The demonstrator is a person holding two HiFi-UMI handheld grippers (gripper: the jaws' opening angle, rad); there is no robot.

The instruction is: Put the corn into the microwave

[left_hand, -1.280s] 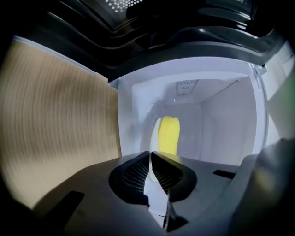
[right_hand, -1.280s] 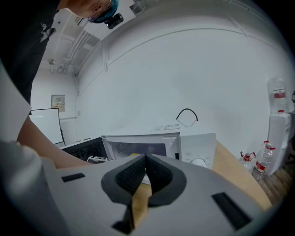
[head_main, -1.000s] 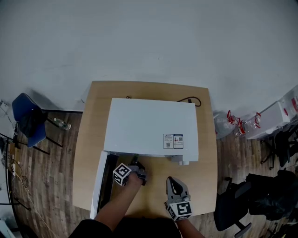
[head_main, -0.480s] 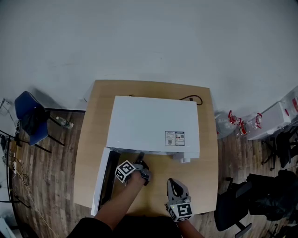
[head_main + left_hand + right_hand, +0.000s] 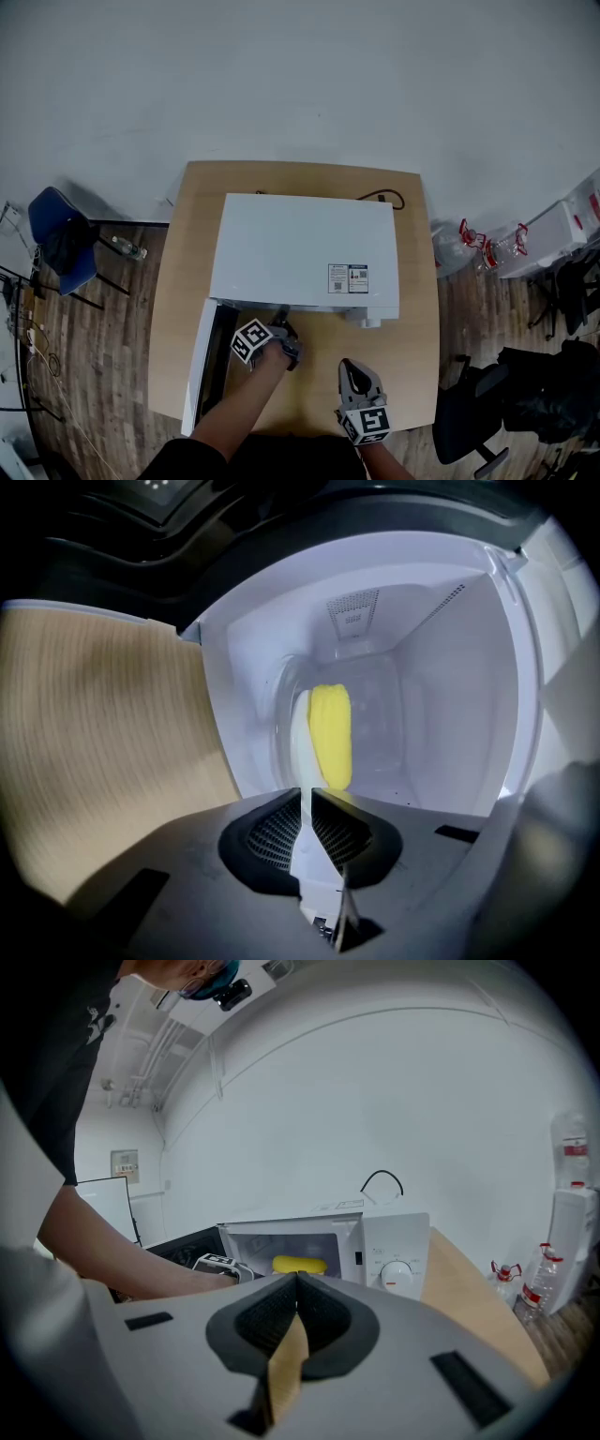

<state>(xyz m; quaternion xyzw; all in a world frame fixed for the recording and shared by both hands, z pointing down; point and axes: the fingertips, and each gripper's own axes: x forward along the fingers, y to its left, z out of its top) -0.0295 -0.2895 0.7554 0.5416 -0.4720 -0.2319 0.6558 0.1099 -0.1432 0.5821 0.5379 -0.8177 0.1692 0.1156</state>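
Since the light, stiff, round corn (image 5: 330, 735) could roll, we hold its white plate (image 5: 300, 733) by the rim, inside the microwave (image 5: 305, 248). Our left gripper (image 5: 305, 792), jaws just closing, pinches that rim; the right gripper (image 5: 297, 1281) is closed, empty.

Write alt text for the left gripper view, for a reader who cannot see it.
A yellow corn cob lies on a thin white plate inside the open white microwave. In the foreground the left claw has just been closing, its jaws on the plate's rim; tan table shows at left.
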